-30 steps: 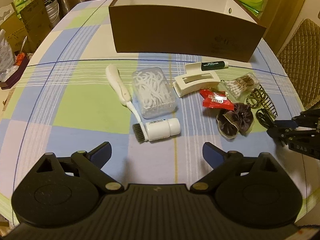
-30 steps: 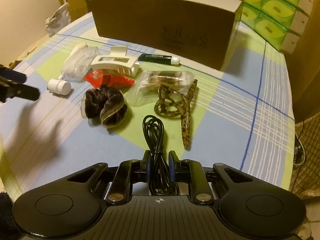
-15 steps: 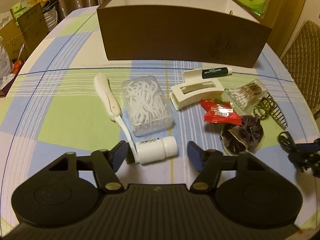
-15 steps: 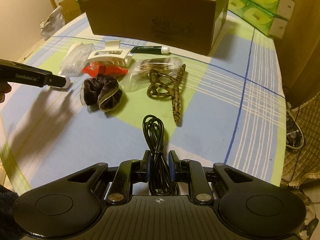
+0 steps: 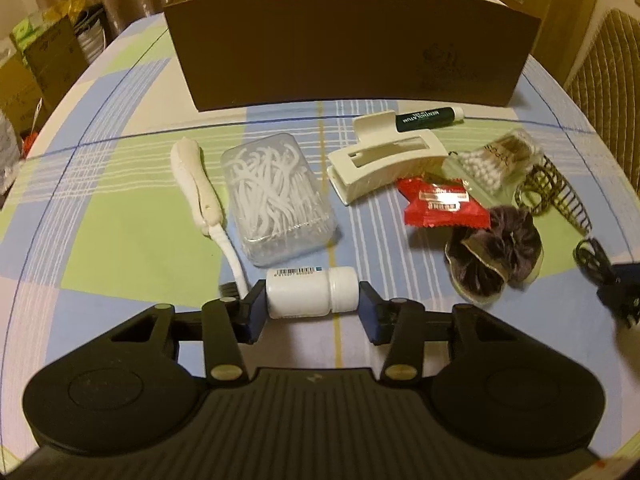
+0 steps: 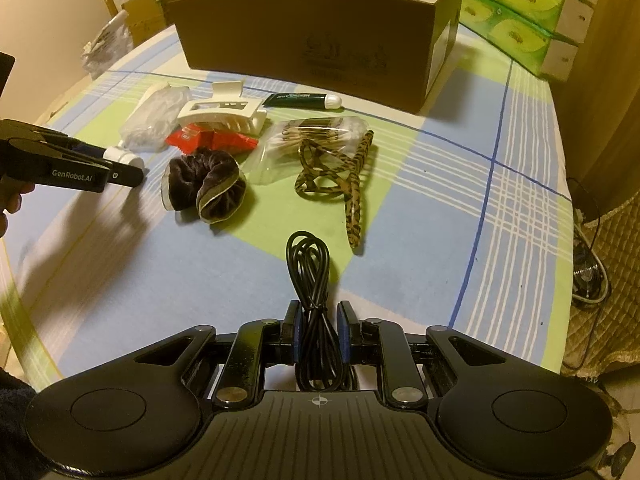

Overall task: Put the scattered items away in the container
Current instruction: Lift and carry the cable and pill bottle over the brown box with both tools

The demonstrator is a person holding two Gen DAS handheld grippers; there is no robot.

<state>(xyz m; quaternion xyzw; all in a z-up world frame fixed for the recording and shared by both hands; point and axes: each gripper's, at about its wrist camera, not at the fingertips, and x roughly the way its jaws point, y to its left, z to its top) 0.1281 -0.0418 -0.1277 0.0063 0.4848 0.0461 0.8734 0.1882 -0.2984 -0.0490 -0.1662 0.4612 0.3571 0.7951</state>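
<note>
Left gripper (image 5: pixel 312 314) closing on the white bottle (image 5: pixel 312 291)

The bottle is lying sideways on the checked tablecloth (image 5: pixel 120 240), both pads touching its ends; the right gripper (image 6: pixel 319 334) is pinching the black cable (image 6: pixel 310 276), brown box (image 6: pixel 312 36) beyond.

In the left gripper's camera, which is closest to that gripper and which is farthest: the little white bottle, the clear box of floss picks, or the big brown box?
1. The small white plastic bottle, lying between the left gripper fingers.
2. The clear plastic box of white floss picks, just behind the bottle, mid-table.
3. The big brown cardboard box, at the far side of the table.
</note>
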